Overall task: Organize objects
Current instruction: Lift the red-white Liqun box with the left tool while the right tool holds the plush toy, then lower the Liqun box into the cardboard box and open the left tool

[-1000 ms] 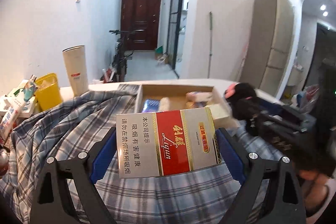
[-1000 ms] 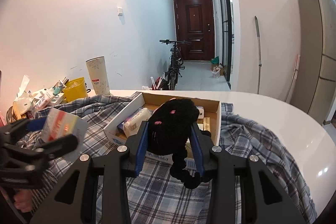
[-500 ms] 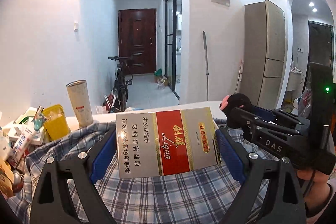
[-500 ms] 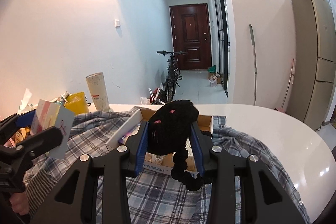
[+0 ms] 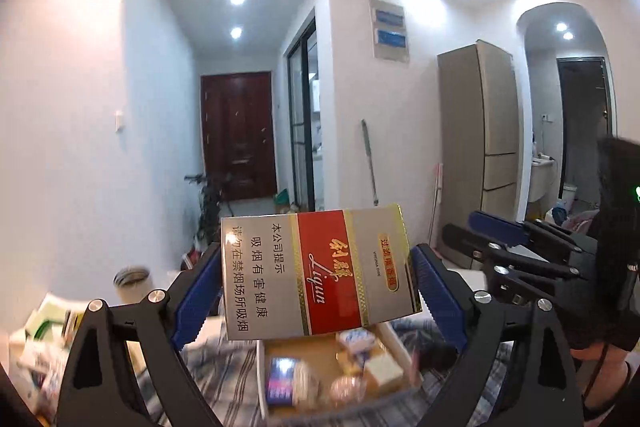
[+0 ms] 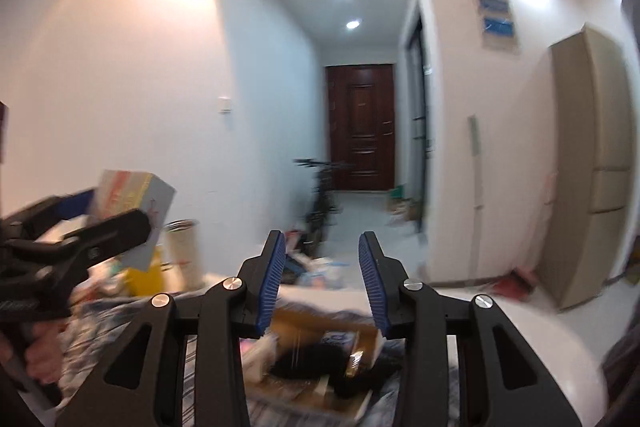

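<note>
My left gripper [image 5: 316, 291] is shut on a grey and red cigarette pack [image 5: 316, 271], held flat and high above the table. Seen from the right wrist, that left gripper [image 6: 120, 223] and the pack [image 6: 132, 195] are at the left. My right gripper [image 6: 322, 267] has its blue pads close together with a narrow gap and nothing between them. It also shows in the left wrist view, at the right [image 5: 476, 233]. Below it a black plush toy [image 6: 316, 367] lies in the open cardboard box [image 6: 320, 319], blurred. The box [image 5: 396, 343] holds several small packets.
A blue plaid cloth [image 5: 224, 367] covers the white table [image 6: 500, 319] under the box. A pale cylinder [image 6: 184, 251], a yellow container [image 6: 144, 279] and loose packets stand at the left. A bicycle [image 6: 320, 203] is in the hallway beyond. A hand [image 6: 40, 351] grips the left handle.
Both grippers have risen well above the table. The black plush toy that was between the right pads is gone from them and now lies in the box. The pack stays gripped.
</note>
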### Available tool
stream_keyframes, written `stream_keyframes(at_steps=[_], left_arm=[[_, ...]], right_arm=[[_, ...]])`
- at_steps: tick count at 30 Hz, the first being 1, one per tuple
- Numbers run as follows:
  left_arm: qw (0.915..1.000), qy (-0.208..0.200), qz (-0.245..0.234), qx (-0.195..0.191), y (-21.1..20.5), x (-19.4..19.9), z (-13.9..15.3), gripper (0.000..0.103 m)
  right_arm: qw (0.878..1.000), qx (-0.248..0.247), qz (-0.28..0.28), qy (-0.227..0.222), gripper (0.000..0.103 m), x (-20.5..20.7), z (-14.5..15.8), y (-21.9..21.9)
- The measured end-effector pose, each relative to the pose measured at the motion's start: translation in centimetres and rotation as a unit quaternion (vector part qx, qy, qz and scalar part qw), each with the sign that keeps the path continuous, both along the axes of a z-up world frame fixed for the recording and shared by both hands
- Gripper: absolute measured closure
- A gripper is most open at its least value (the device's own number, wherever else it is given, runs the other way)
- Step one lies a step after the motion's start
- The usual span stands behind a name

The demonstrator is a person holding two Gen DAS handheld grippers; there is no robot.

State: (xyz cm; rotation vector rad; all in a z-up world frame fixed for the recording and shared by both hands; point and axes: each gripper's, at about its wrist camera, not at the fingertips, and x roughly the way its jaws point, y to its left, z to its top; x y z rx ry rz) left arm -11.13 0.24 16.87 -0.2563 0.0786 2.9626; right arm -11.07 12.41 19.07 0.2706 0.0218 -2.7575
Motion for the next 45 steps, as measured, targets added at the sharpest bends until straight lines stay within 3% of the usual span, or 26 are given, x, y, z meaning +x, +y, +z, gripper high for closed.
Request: stream_keyframes(at_steps=[4, 10, 19, 23, 26, 29, 38, 45], left_arm=[[0.9994, -0.021, 0.01, 0.024, -0.2, -3.6, -0.6, 0.01], [0.9969, -0.064, 0.014, 0.043, -1.5, -7.3, -4.7, 0.01], [0.9898, -0.136, 0.023, 0.035, -2.0, -11.8, -9.6, 0.01], [0.9828, -0.18, 0.006, 0.04, -2.6, -14.5, -13.5, 0.01], [0.9741, -0.218, 0.039, 0.047, -3.7, -16.9, -16.5, 0.01], [0.9695, -0.235, 0.041, 0.055, -4.4, -18.3, -18.8, 0.01], [0.9709, -0.228, 0.067, 0.027, -3.5, -19.2, -21.3, 0.01], [0.9664, -0.243, 0.076, 0.032, -3.2, -20.2, -22.5, 0.01]], right_arm=[[0.999, -0.03, -0.003, -0.038, 0.069, -3.6, 0.6, -0.8], [0.994, -0.033, 0.006, -0.108, 0.07, -8.3, -3.8, -1.9], [0.988, -0.008, -0.009, -0.155, 0.07, -12.1, -8.4, -1.3], [0.985, 0.006, -0.012, -0.174, 0.07, -13.1, -10.0, -1.3], [0.981, 0.016, -0.01, -0.194, 0.07, -13.7, -11.5, -1.5], [0.979, 0.03, -0.007, -0.203, 0.07, -13.9, -12.6, -2.0], [0.974, 0.052, 0.001, -0.221, 0.07, -14.1, -14.2, -2.9], [0.975, 0.055, 0.003, -0.216, 0.07, -13.9, -14.0, -3.0]])
